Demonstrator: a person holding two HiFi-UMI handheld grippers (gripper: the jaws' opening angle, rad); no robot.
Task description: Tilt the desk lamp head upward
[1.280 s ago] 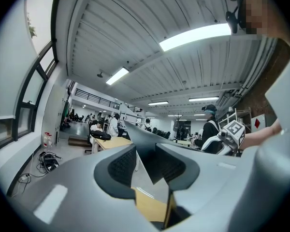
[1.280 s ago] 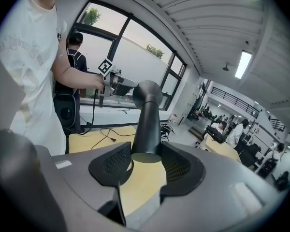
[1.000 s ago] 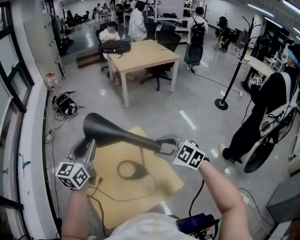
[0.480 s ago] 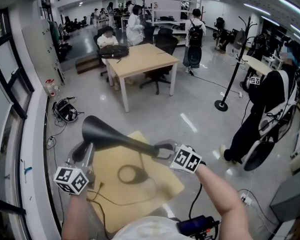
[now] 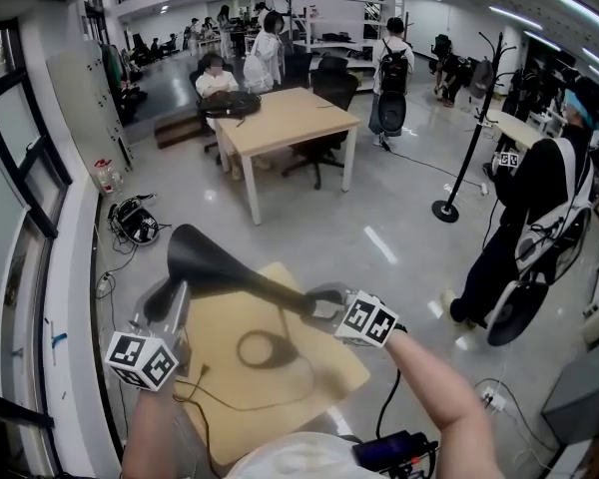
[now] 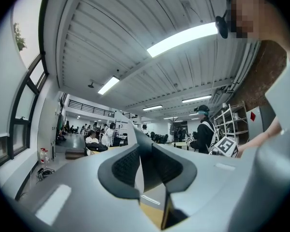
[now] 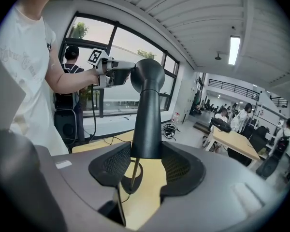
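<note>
Left hand-held gripper (image 5: 172,299) clamped on the wide rim of the lamp head (image 5: 212,260), jaws just been closing. In its own view only a thin edge of the rim shows between the pads, and the gripper body fills the rest of the frame. In the head view the contact is hidden behind the flared end. Right hand-held gripper (image 7: 145,164) grasping the narrow end of the same black head, pads against both sides. The head is raised over the desk (image 5: 314,367) and slopes up toward its wide end at the left. Thin stem (image 7: 132,172) drops from the narrow end to the ring base (image 5: 263,349) on the desk; the stem is hard to make out in the head view. Cable (image 5: 225,395) runs over the desk's near left part. The desk's near edge is cut off by the wearer's torso and forearms. Beyond: far desk (image 5: 280,116) with people around it, bag (image 5: 135,218) on the floor by the window wall, coat stand (image 5: 467,138), and a person (image 5: 534,218) in dark clothes standing at right, well apart from the lamp.
</note>
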